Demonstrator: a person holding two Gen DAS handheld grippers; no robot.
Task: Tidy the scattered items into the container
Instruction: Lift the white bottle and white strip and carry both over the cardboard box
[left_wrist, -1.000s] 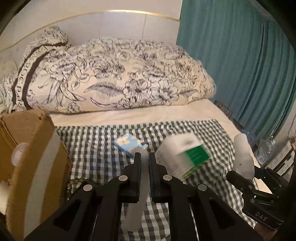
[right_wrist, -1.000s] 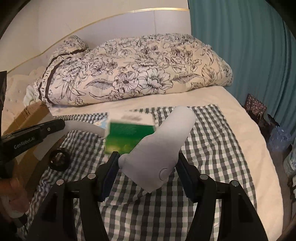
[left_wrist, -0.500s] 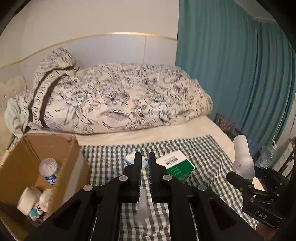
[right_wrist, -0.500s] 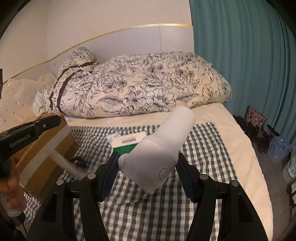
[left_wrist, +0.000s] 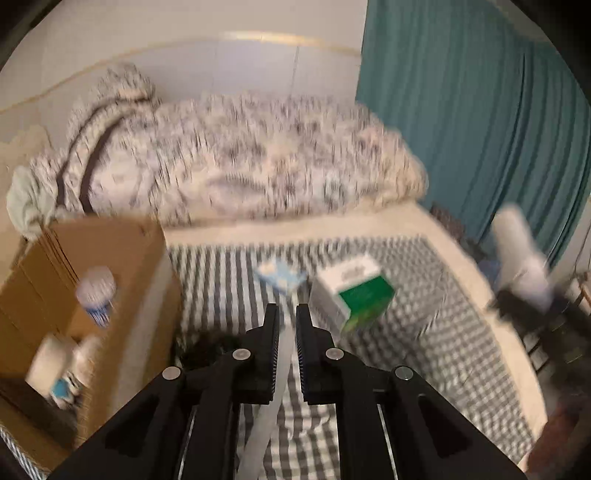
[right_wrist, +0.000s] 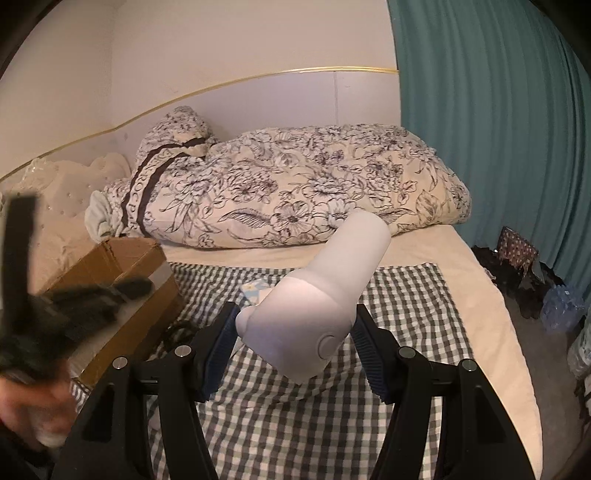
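- We are holding the left gripper (left_wrist: 286, 325) nearly closed, its jaws pinched on a thin white strip (left_wrist: 264, 417) that is running down between them and hanging out below; what the strip is exactly we cannot tell through the blur.
- We are judging that strip to be light and flexible, so a pinch across its flat faces, as now, should suit it; it will likely swing when carried and flop on release.
- We are clamping the right gripper (right_wrist: 293, 332) on a white device (right_wrist: 325, 295), the blue pads pressing its broad lower body on both sides while its rounded neck is sticking up and away from us.
- We are reckoning the device to be rigid, smooth plastic and somewhat top-heavy; its curved shell could slip or pivot between the pads, so the wide body near the round button is the better place to grip.
- Just beyond the left gripper, on the checked cloth (left_wrist: 424, 354), a green and white box (left_wrist: 351, 291) is lying beside a small blue packet (left_wrist: 280, 275); the box looks like stiff, light cardboard, best taken across its narrow sides.
- To the left, the cardboard box (left_wrist: 122, 258) is sitting open on the bed, already holding a white bottle (left_wrist: 96, 293) and a roll (left_wrist: 48, 363).
- Farther back, a floral duvet (right_wrist: 295, 184) is lying bunched against the headboard, and a teal curtain (right_wrist: 498, 129) is hanging on the right.
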